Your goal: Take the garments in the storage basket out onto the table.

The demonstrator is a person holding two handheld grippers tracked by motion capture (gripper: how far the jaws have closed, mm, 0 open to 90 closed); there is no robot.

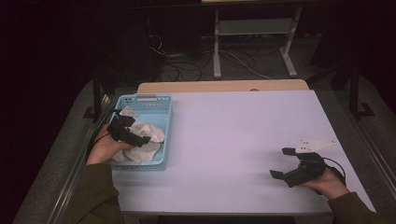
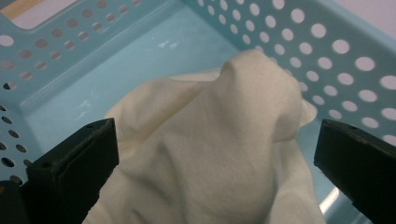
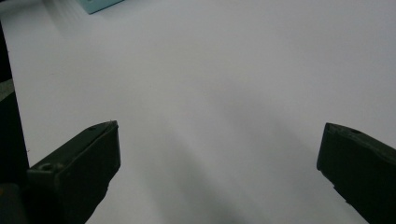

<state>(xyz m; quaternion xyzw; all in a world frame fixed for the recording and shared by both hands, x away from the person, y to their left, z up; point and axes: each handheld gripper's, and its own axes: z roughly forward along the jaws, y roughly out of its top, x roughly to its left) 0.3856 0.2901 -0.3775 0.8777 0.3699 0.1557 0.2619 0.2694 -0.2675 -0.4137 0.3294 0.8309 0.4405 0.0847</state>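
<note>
The left gripper (image 1: 145, 139) hangs spread over a cloth (image 2: 219, 140) bunched in the blue basket (image 1: 166, 122) at the table's (image 1: 243, 126) nine o'clock. Soft, light and limp, it should pinch best at its raised fold; the basket walls crowd the jaws. The right gripper (image 1: 281, 163), also spread, rests at four o'clock.
</note>
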